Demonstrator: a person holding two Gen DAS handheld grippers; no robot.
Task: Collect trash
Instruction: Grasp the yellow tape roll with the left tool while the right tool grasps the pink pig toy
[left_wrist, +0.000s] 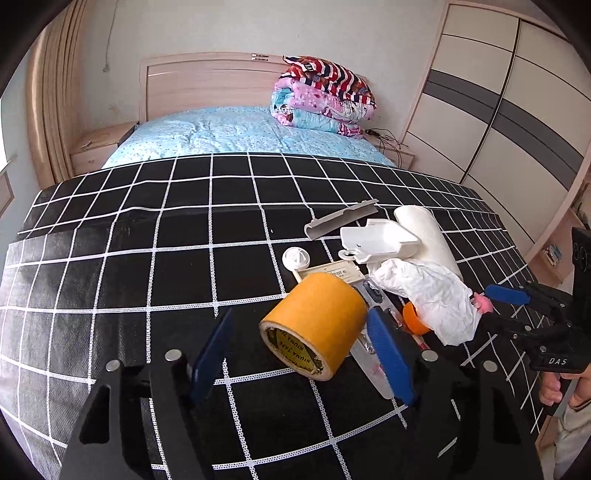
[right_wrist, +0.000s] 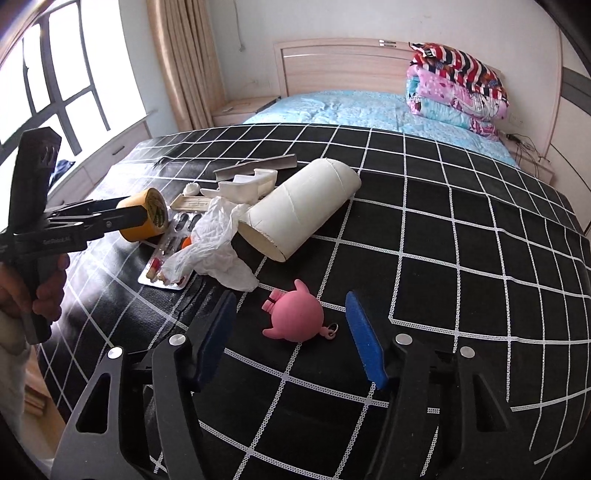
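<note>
A heap of trash lies on the black checked cloth. A yellow tape roll lies on its side between the open fingers of my left gripper; it also shows in the right wrist view. Behind it lie a crumpled white tissue, a white cardboard tube, a white plastic part, a pill blister and an orange cap. My right gripper is open around a pink toy figure, which lies on the cloth.
A grey plastic strip and a round white cap lie at the heap's far side. Beyond the cloth is a bed with a blue sheet and folded quilts. A wardrobe stands to the right, a window to the left.
</note>
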